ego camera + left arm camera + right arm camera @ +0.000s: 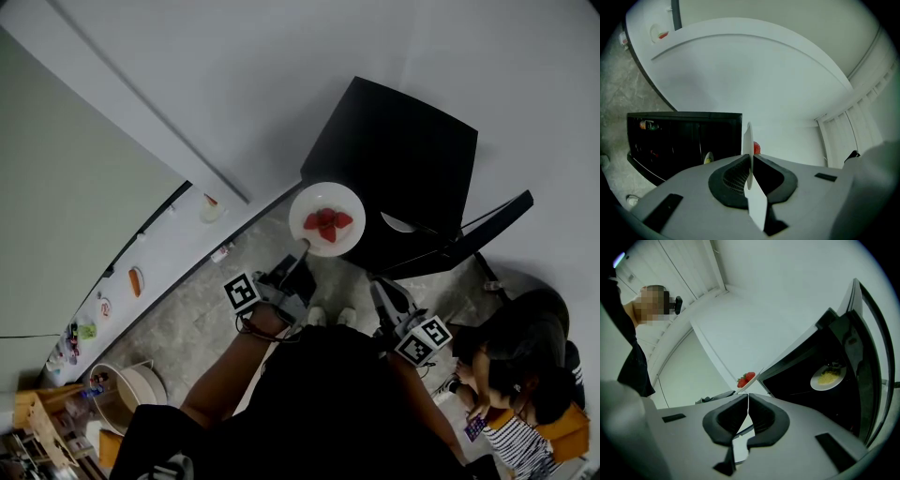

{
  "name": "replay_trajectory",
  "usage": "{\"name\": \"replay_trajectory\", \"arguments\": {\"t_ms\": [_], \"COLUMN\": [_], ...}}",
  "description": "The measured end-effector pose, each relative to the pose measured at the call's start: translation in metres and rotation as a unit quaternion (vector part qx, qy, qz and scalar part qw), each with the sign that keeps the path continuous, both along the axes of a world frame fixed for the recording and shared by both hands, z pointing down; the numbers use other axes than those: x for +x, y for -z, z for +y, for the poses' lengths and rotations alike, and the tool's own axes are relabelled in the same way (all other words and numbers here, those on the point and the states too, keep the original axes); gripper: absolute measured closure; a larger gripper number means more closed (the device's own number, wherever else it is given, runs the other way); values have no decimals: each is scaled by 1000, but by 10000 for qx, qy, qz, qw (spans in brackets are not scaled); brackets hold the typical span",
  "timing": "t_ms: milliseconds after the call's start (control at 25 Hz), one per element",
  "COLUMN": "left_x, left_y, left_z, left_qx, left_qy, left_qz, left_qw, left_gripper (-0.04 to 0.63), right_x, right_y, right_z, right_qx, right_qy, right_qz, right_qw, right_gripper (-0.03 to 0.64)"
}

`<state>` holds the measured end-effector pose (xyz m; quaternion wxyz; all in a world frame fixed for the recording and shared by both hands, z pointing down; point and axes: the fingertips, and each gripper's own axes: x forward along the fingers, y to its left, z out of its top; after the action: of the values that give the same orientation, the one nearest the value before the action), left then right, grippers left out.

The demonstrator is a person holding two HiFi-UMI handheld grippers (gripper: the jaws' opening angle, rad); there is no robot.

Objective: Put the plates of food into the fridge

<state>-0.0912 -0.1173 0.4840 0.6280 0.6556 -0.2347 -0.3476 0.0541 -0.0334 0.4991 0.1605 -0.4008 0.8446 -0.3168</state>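
Risk note: plate [326,217] of strawberries [327,223] is in the air just in front of the open fridge [394,150], not yet inside. The left tongs [303,249] are closed narrow on its near rim. That one pinch carries the whole plate, with the fruit lying out beyond the pads. The right tongs [382,298] are shut on nothing and sit apart from the plate, near the fridge door [473,234], so they give no support.

Likely failures, as judged from here:

1. Rim slips in the pads. The hold is thin and the load sits far from it — a jolt or a quick swing could let the plate droop or drop to the floor.
2. Fruit rolls off. From above the plate looks about level; any roll of the hand while reaching in would tip the loose strawberries over the edge.
3. Far rim knocks the fridge frame or the door. The opening is dark, and a bump there could lever the plate out of the grip.
4. Collision inside. A second plate [828,377] with yellow food already sits on a shelf, so sliding in at that spot could shove it or stack the plates askew.

A person [511,375] sits on the floor at the near right, close to the door — a dropped plate could land near them.
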Motion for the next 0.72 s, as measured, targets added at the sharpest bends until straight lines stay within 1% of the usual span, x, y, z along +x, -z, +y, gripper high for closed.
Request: {"name": "replay_trajectory", "arguments": {"t_ms": [160, 240, 440, 640, 720], "left_x": [-2, -2, 0, 4, 10], "left_y": [-16, -20, -40, -61, -74], "left_z": [3, 1, 2, -4, -6], "left_qx": [-131, -123, -162, -207, -231], "left_qy": [-64, -94, -256, -390, -352], "left_qz": [-65, -107, -336, -305, -312], "left_qw": [9999, 9998, 9990, 9986, 9986], "left_gripper": [552, 552, 553, 554, 554], "right_x": [5, 7, 6, 6, 12], "right_y": [-4, -3, -1, 0, -2], "right_z": [-6, -9, -12, -10, -6], "right_qx": [-66, -77, -138, -189, -207], "right_qy": [-3, -16, -54, -102, -131], "right_qz": [20, 35, 48, 97, 95], "right_qw": [10000, 10000, 9999, 9997, 9997], "right_gripper": [591, 591, 591, 591, 591]}}
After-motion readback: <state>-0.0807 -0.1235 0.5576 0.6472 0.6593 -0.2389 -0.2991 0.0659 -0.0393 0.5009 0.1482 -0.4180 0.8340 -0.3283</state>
